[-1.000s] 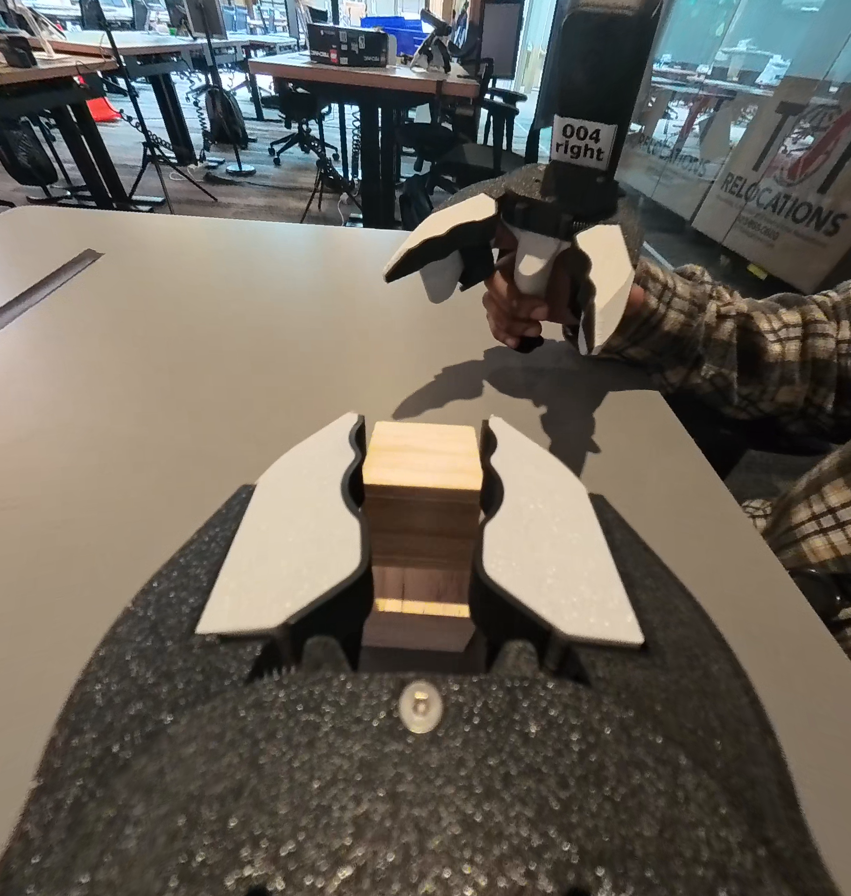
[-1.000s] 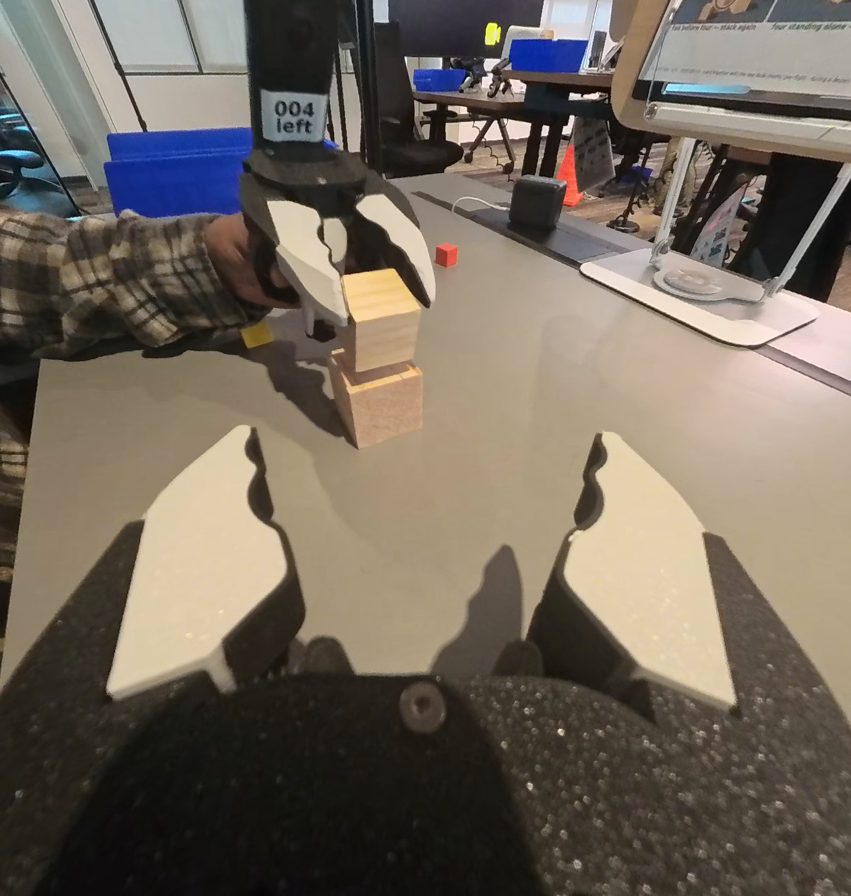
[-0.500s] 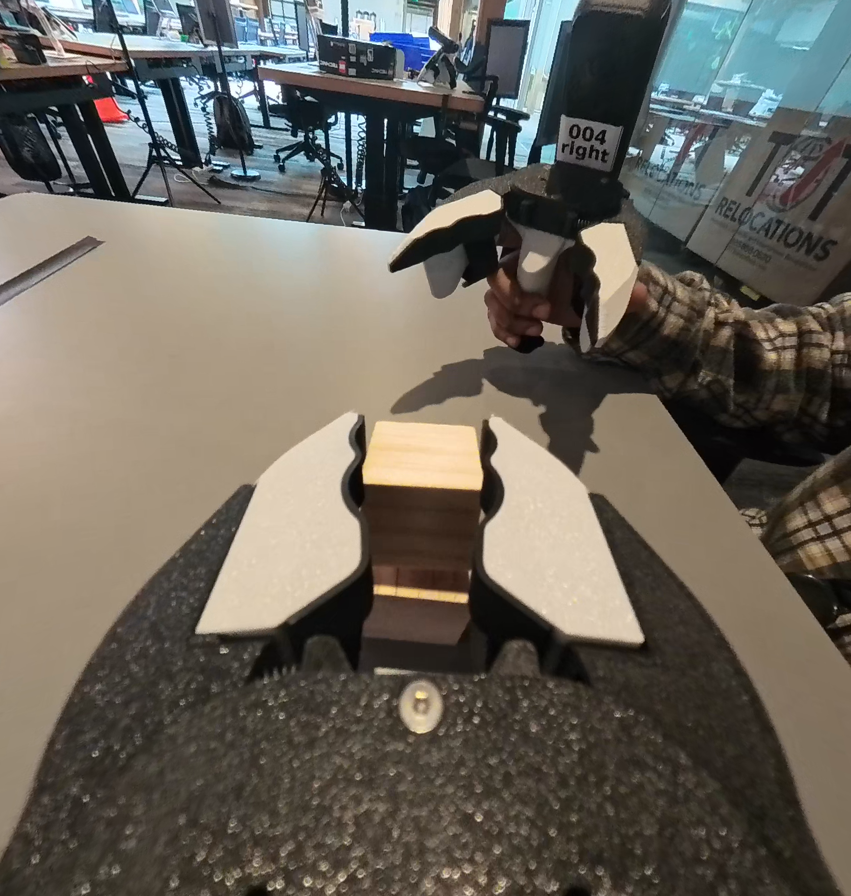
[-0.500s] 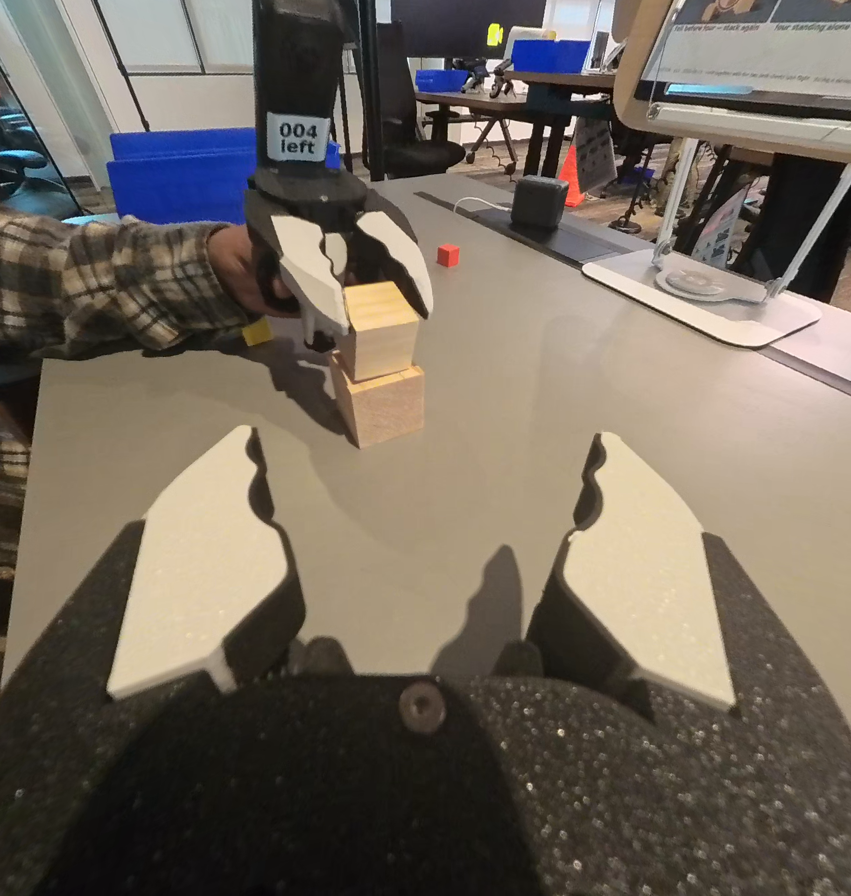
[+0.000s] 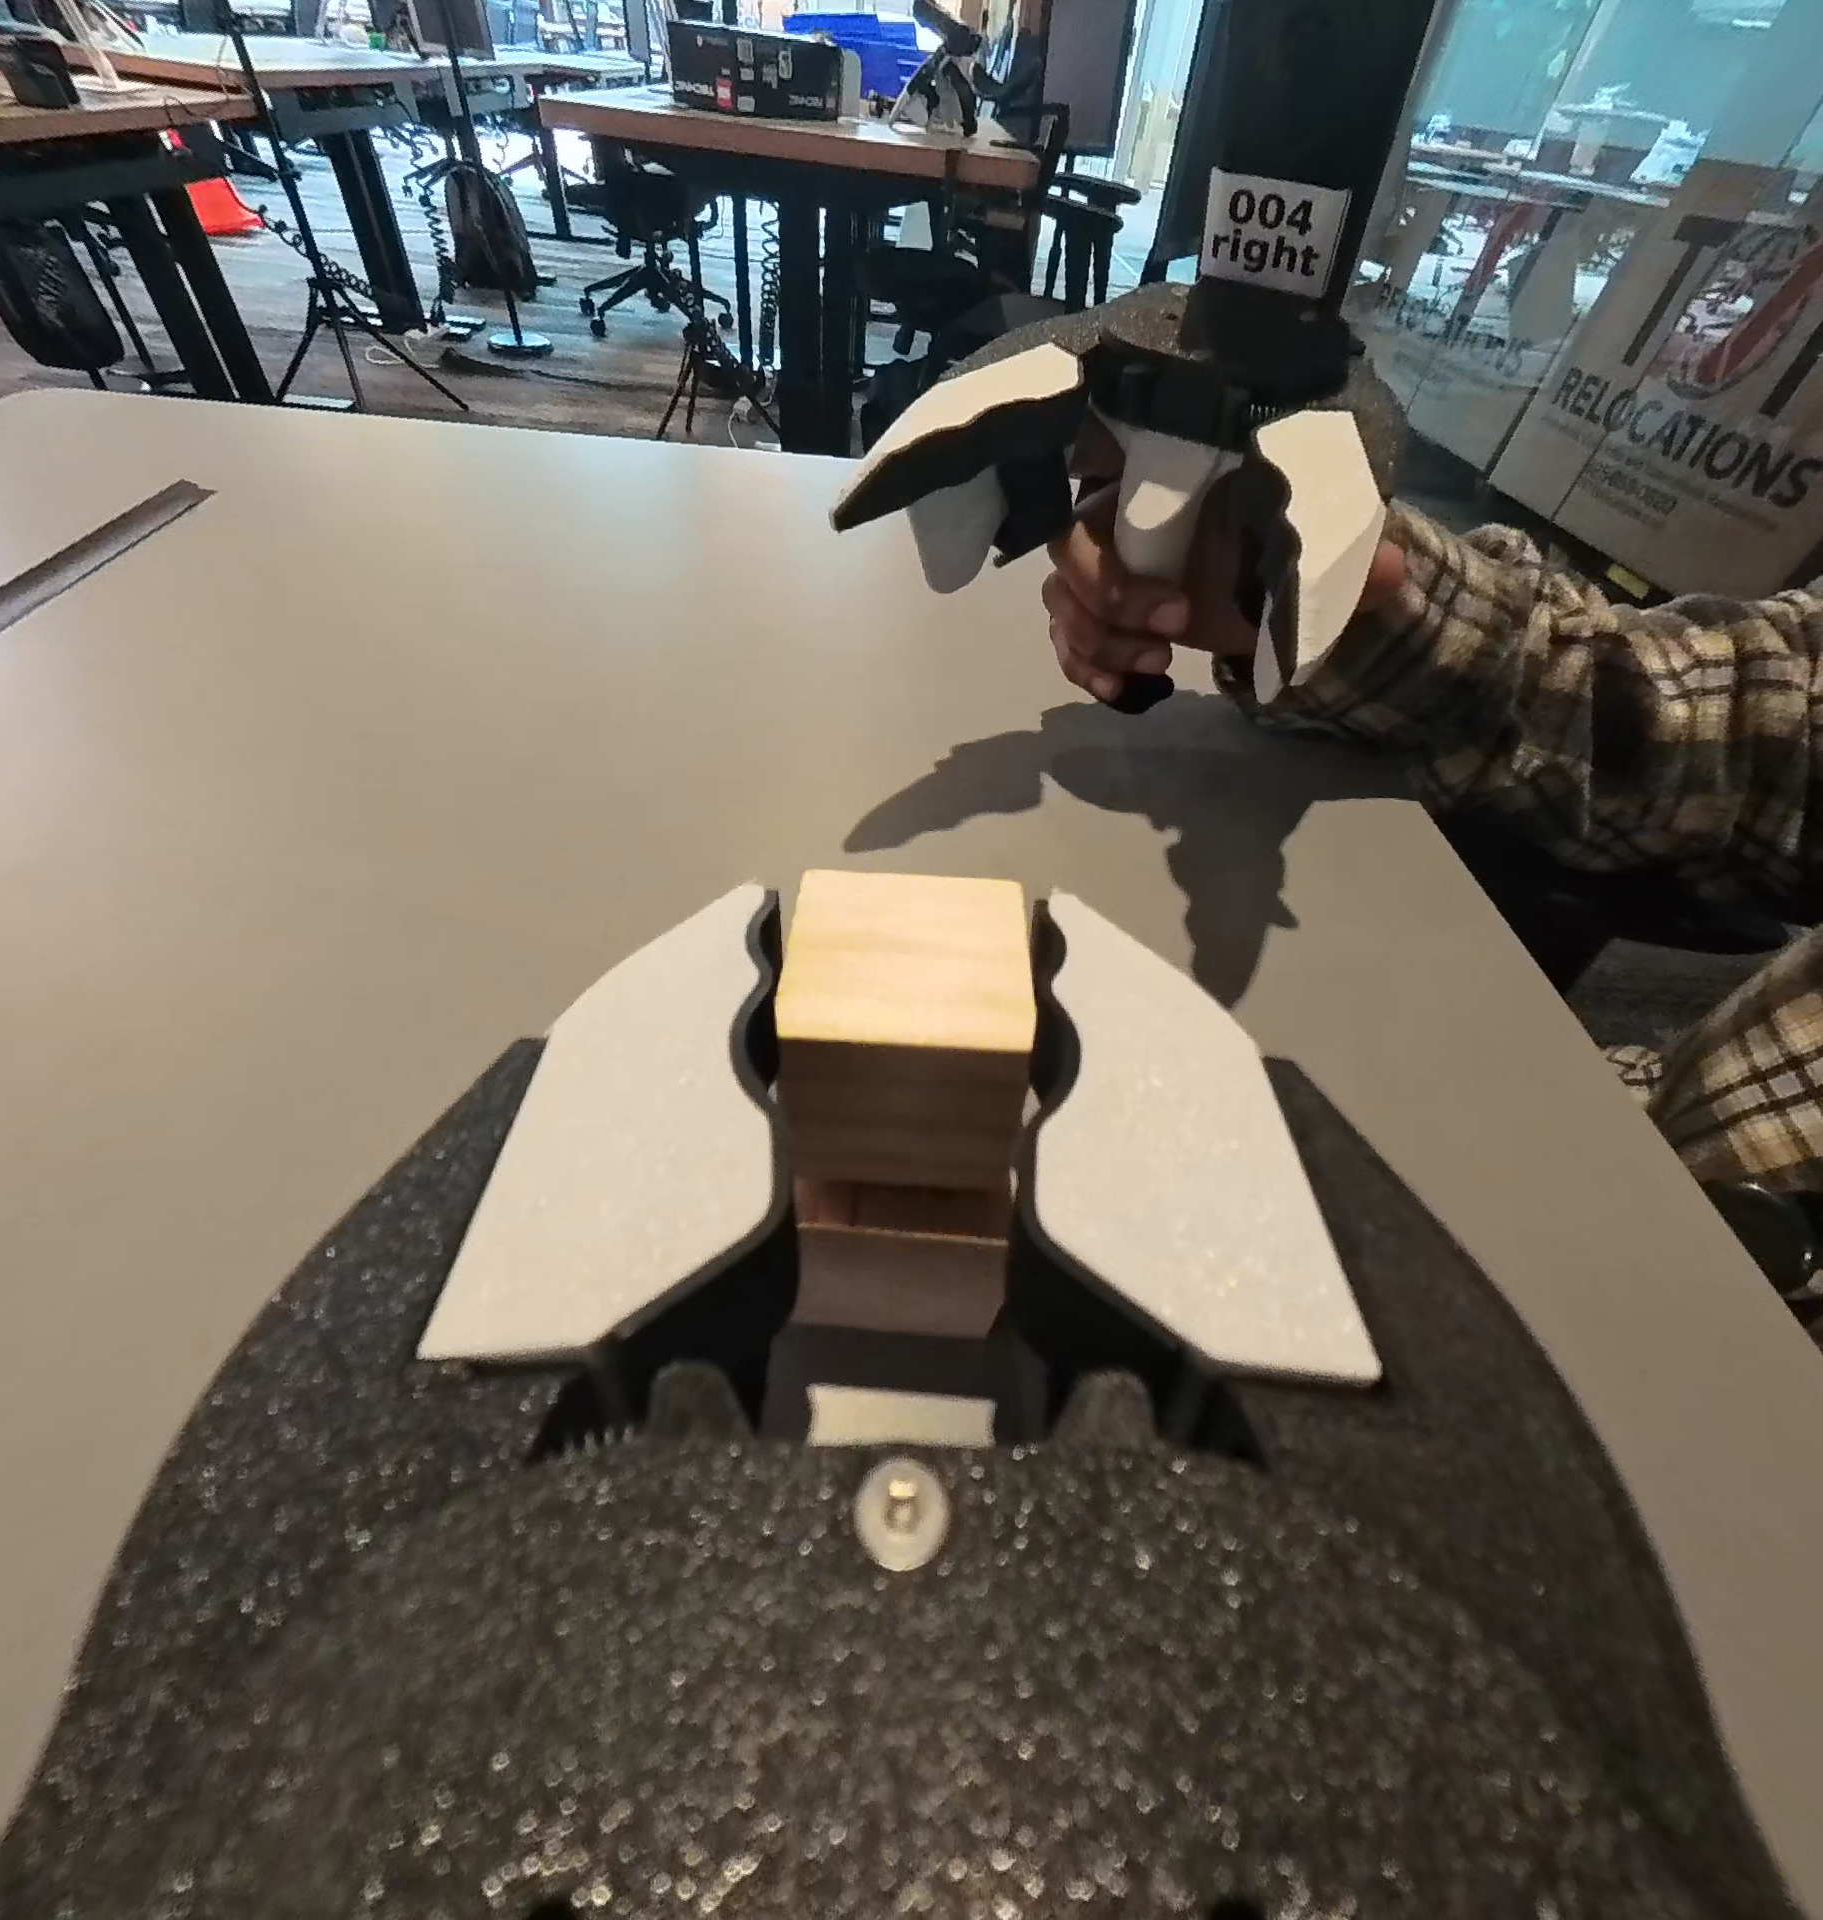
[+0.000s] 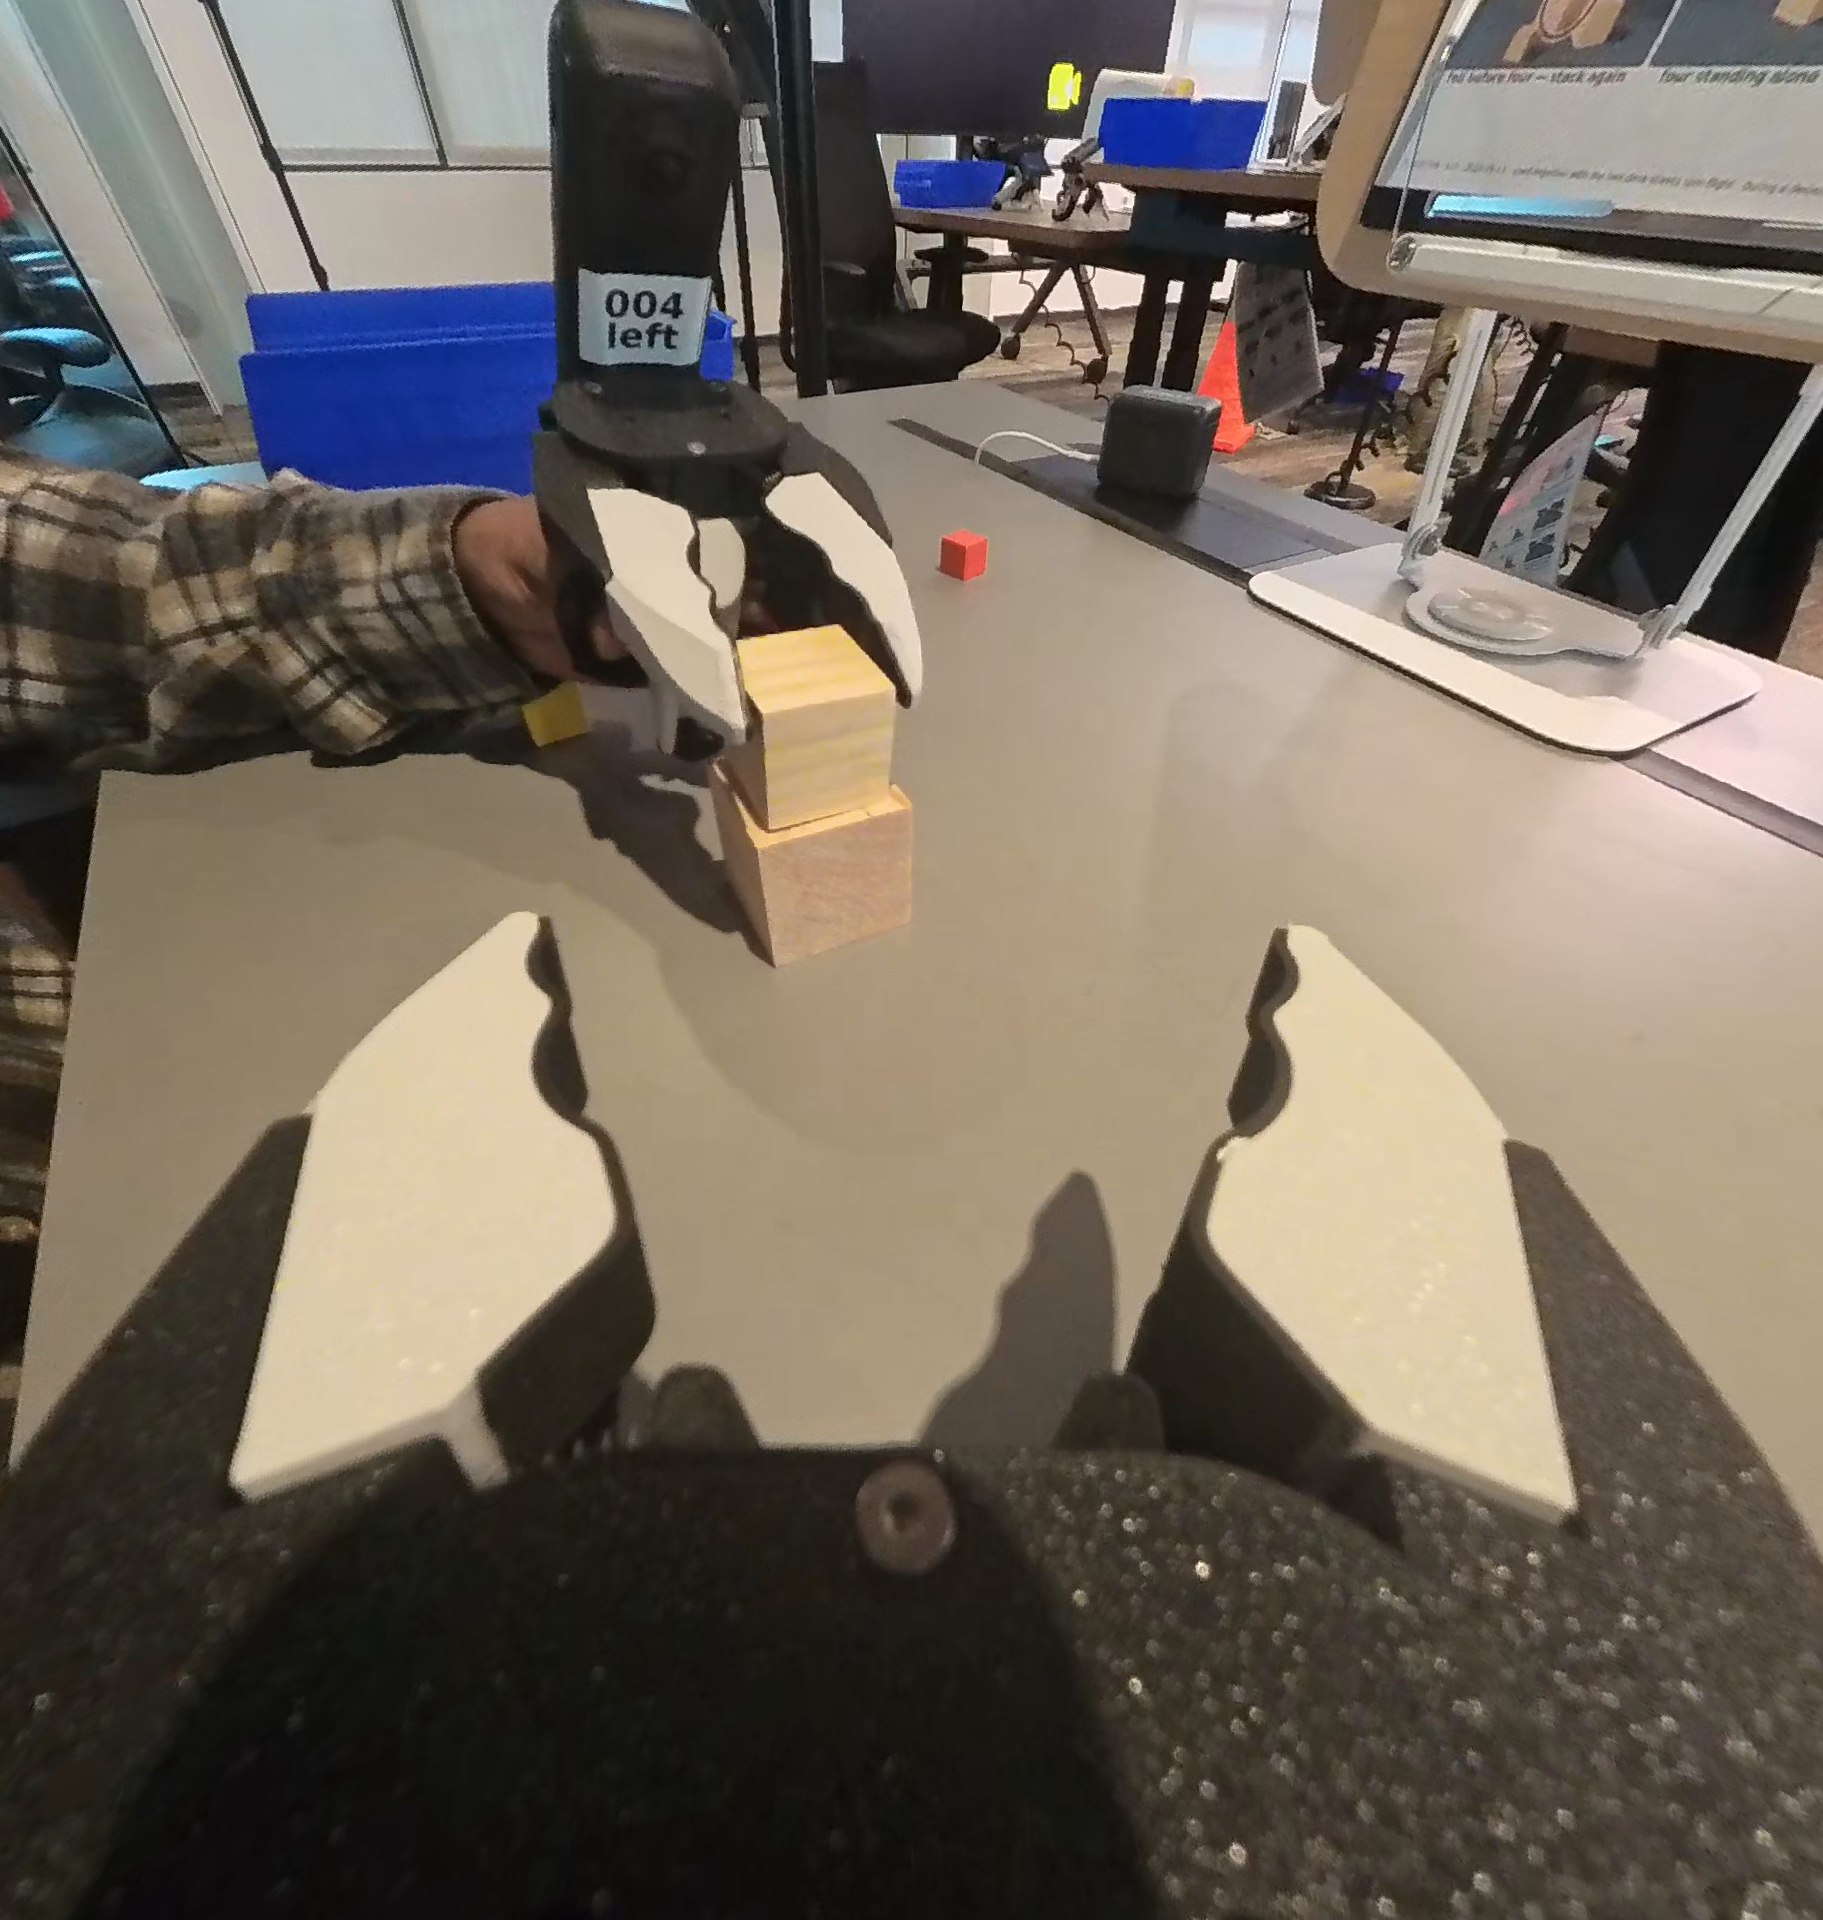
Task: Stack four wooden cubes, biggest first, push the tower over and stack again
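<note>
A mid-sized light wooden cube (image 6: 819, 727) rests on top of the biggest wooden cube (image 6: 829, 883) on the grey table (image 6: 1302, 935). My left gripper (image 6: 819, 691) comes down from above and is shut on the upper cube. In the left wrist view the fingers (image 5: 658, 1122) press both sides of this cube (image 5: 907, 977), and the big cube (image 5: 896, 1278) shows below it. My right gripper (image 6: 909, 935) is open and empty, held in front of the stack; it also shows in the left wrist view (image 5: 1083, 613). A small red cube (image 6: 962, 554) and a small yellow cube (image 6: 554, 717) lie behind the stack.
A white stand base (image 6: 1509, 644) with a tilted board sits at the right. A dark box (image 6: 1156, 454) with a white cable lies on a black strip at the back. The person's plaid sleeve (image 6: 211, 613) reaches in from the left. The table edge (image 5: 1509, 935) runs near the right gripper. The tips of one gripper are about 11 cm away from the tips of the other.
The left gripper has come down with the upper cube, which was slightly raised and now sits on the big cube. The right gripper has stayed open in about the same place.
</note>
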Available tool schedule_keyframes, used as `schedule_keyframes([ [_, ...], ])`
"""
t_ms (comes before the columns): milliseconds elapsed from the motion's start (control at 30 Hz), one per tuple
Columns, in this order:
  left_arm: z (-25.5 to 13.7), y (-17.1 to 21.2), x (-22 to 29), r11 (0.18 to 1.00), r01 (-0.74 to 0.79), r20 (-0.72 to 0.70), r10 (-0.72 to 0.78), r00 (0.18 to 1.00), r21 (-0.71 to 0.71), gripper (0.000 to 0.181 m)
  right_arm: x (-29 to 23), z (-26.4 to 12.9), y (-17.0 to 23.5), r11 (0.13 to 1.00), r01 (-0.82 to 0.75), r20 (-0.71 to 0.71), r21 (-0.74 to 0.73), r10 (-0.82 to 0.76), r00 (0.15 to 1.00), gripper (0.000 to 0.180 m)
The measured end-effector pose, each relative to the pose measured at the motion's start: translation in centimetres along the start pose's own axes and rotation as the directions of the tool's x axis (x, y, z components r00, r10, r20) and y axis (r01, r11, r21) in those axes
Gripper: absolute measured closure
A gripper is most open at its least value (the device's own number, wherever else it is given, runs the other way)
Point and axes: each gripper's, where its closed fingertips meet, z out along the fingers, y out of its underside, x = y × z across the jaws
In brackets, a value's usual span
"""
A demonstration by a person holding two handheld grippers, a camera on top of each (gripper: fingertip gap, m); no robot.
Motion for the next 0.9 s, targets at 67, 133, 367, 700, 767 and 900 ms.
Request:
schedule_keyframes([
  [67,-0.01,0.06,-0.08,1.000,-0.003,0.001,0.003,1.000,-0.007,0.135,-0.02,0.05,0.05,1.000,0.000,0.001,-0.002,0.000,1.000,0.058],
  [133,-0.05,0.12,-0.08,1.000,-0.004,-0.003,0.004,1.000,-0.011,0.135,-0.09,0.12,0.05,1.000,-0.001,0.004,-0.002,0.001,1.000,0.058],
  [367,-0.10,0.36,0.09,1.000,-0.005,-0.021,0.005,1.000,-0.027,0.135,-0.16,0.20,0.09,1.000,0.000,0.007,-0.004,0.000,1.000,0.058],
  [700,-0.07,0.34,0.09,0.999,-0.006,-0.027,0.005,1.000,-0.032,0.135,-0.22,0.20,0.10,1.000,0.001,0.011,-0.003,-0.001,1.000,0.058],
  [767,-0.06,0.32,0.07,1.000,-0.005,-0.027,0.004,1.000,-0.031,0.135,-0.23,0.21,0.09,1.000,0.001,0.011,-0.003,-0.001,1.000,0.058],
  [900,-0.08,0.29,-0.01,1.000,-0.002,-0.027,0.002,1.000,-0.028,0.135,-0.19,0.23,0.02,1.000,-0.001,0.007,0.003,0.001,1.000,0.055],
])
